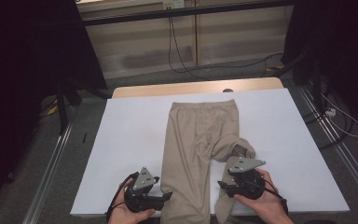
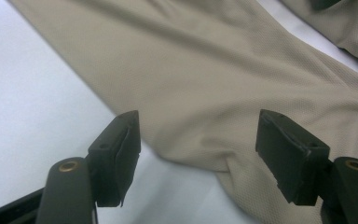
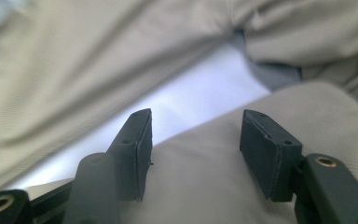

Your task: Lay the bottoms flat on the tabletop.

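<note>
1. Lay flat on the white counter (image 1: 130, 140): beige soft-knit trousers (image 1: 200, 135), waistband at the far end, one leg straight toward the near edge, the other bunched and folded back on itself
2. Hovered by the straight leg's outer edge: left gripper (image 2: 198, 140), fingers (image 2: 116, 149) spread, nothing between them
3. Sat low over the crumpled leg: right gripper (image 3: 196, 140), fingers (image 3: 135, 149) likewise spread, cloth beneath but not pinched
4. Judged light, limp, slightly slippery; prone to sag and drag
5. Best taken at a hem or folded edge, pinching both layers
</note>
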A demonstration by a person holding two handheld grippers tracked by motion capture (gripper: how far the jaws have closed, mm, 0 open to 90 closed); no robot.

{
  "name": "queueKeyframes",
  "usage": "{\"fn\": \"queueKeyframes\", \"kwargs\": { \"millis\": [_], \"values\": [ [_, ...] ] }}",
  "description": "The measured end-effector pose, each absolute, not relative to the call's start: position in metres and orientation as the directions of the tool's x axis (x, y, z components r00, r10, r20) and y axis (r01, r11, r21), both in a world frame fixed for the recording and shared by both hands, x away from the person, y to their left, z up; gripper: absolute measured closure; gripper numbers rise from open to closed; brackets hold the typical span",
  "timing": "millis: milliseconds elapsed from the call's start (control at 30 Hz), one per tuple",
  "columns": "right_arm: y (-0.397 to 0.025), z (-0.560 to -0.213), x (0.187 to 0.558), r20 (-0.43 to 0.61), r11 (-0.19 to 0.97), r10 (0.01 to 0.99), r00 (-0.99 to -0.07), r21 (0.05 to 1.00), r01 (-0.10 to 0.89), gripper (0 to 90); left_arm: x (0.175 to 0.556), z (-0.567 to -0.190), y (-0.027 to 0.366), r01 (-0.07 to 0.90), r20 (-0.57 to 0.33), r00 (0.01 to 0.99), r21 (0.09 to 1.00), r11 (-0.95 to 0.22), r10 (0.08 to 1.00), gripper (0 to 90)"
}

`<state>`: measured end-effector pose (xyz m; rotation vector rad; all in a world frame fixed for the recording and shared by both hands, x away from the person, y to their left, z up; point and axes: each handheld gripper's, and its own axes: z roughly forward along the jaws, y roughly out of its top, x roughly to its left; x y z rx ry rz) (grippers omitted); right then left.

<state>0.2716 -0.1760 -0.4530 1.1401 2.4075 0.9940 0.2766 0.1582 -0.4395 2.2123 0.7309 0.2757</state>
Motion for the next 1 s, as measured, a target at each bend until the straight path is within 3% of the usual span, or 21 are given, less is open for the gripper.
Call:
{"fn": "queueKeyframes", "kwargs": {
  "millis": [67,100,133,200,733,800,867,1000],
  "values": [
    [-0.177,-0.457,0.269,0.009,0.445,0.777,-0.630,0.700,0.558,56.4,0.277,-0.439,0.159,0.415,-0.035,0.811,0.737,-0.533,0.583,31.1],
    [-0.178,-0.455,0.267,0.011,0.443,0.782,-0.624,0.694,0.568,73.2,0.277,-0.439,0.159,0.417,-0.036,0.810,0.737,-0.532,0.585,31.1],
    [-0.179,-0.454,0.263,0.028,0.438,0.784,-0.620,0.683,0.585,84.5,0.277,-0.439,0.159,0.418,-0.037,0.810,0.737,-0.531,0.586,31.1],
    [-0.181,-0.454,0.254,0.045,0.435,0.777,-0.628,0.683,0.587,89.5,0.277,-0.439,0.159,0.419,-0.038,0.809,0.737,-0.530,0.587,31.1],
    [-0.183,-0.455,0.171,0.135,0.515,0.660,-0.740,0.636,0.575,89.8,0.277,-0.440,0.158,0.418,-0.033,0.809,0.734,-0.535,0.587,31.0],
    [-0.183,-0.453,0.168,0.134,0.508,0.657,-0.742,0.648,0.568,82.9,0.278,-0.440,0.157,0.420,-0.034,0.809,0.731,-0.537,0.587,30.9],
    [-0.187,-0.449,0.171,0.133,0.469,0.676,-0.725,0.681,0.562,65.4,0.278,-0.441,0.157,0.421,-0.036,0.810,0.730,-0.538,0.585,30.9],
    [-0.200,-0.438,0.189,0.112,0.388,0.739,-0.664,0.735,0.556,54.2,0.278,-0.441,0.156,0.420,-0.034,0.811,0.729,-0.540,0.584,30.9]
  ]
}}
